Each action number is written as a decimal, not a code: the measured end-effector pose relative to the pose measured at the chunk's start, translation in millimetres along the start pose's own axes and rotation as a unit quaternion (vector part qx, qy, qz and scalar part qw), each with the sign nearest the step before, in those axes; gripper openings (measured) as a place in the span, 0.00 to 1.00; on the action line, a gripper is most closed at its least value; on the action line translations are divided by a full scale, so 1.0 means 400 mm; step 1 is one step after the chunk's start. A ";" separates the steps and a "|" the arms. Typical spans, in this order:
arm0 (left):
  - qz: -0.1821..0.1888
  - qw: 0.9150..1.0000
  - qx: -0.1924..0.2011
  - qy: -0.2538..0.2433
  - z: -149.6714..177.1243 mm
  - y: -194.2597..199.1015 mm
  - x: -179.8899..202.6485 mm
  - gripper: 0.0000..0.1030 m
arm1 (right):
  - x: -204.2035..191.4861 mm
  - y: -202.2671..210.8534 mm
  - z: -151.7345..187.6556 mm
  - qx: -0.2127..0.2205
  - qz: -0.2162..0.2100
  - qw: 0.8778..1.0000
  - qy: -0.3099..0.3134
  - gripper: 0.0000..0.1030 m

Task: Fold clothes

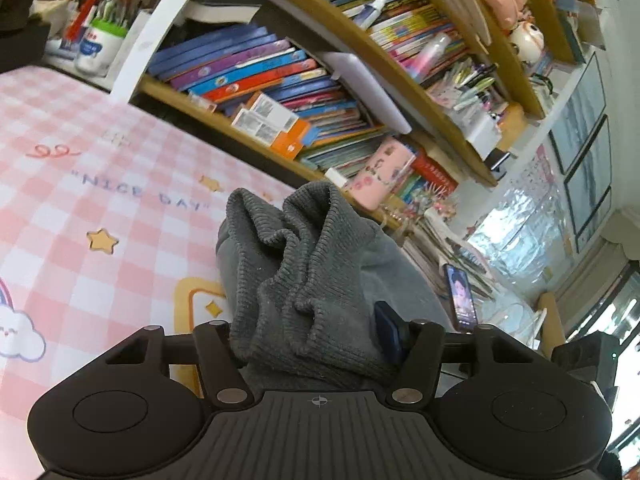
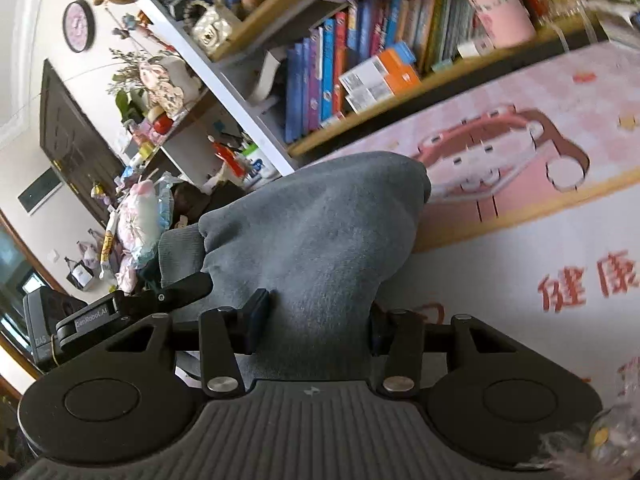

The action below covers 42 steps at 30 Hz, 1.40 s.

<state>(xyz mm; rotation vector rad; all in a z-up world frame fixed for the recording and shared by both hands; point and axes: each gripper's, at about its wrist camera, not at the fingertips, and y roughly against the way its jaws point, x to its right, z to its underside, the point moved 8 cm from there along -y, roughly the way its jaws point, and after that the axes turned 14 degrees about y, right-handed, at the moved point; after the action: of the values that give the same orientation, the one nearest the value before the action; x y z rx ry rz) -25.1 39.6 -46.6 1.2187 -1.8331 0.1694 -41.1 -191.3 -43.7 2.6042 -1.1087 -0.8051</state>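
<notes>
A pink checked mat (image 1: pixel 100 184) printed "NICE DAY" covers the surface. Behind it stands a wooden bookshelf (image 1: pixel 360 92) crammed with colourful books (image 1: pixel 248 68). A cup of pens (image 1: pixel 98 40) sits beside its white frame. A round clock (image 2: pixel 79 26) hangs on the pale wall near a dark door (image 2: pixel 76 144). Daylight enters through a window (image 1: pixel 616 320).

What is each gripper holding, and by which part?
Left gripper: grey garment by its ribbed hem. Right gripper: the same garment's smooth bunched fabric.

Grey ribbed garment (image 1: pixel 304 280) over a pink-and-white checked cloth (image 1: pixel 100 184).
</notes>
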 end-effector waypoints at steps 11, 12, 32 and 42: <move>0.002 1.000 0.005 -0.024 -0.059 -0.045 0.029 0.57 | 0.020 -0.021 -0.069 0.010 0.009 1.000 0.028 0.42; 0.002 1.000 0.006 -0.025 -0.064 -0.050 0.030 0.57 | 0.023 -0.024 -0.076 0.011 0.010 0.999 0.031 0.42; -0.001 0.999 0.007 -0.033 -0.167 -0.156 0.011 0.57 | 0.096 -0.134 -0.181 0.007 0.009 0.999 0.052 0.42; -0.013 0.999 0.015 -0.050 -0.248 -0.265 0.000 0.57 | 0.164 -0.226 -0.253 0.007 0.022 0.998 0.066 0.42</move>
<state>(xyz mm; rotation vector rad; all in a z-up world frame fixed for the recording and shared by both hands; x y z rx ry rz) 118.4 40.1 -24.8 1.2909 -1.9064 0.1234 107.3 -177.9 -20.5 2.5926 -1.1340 -0.6080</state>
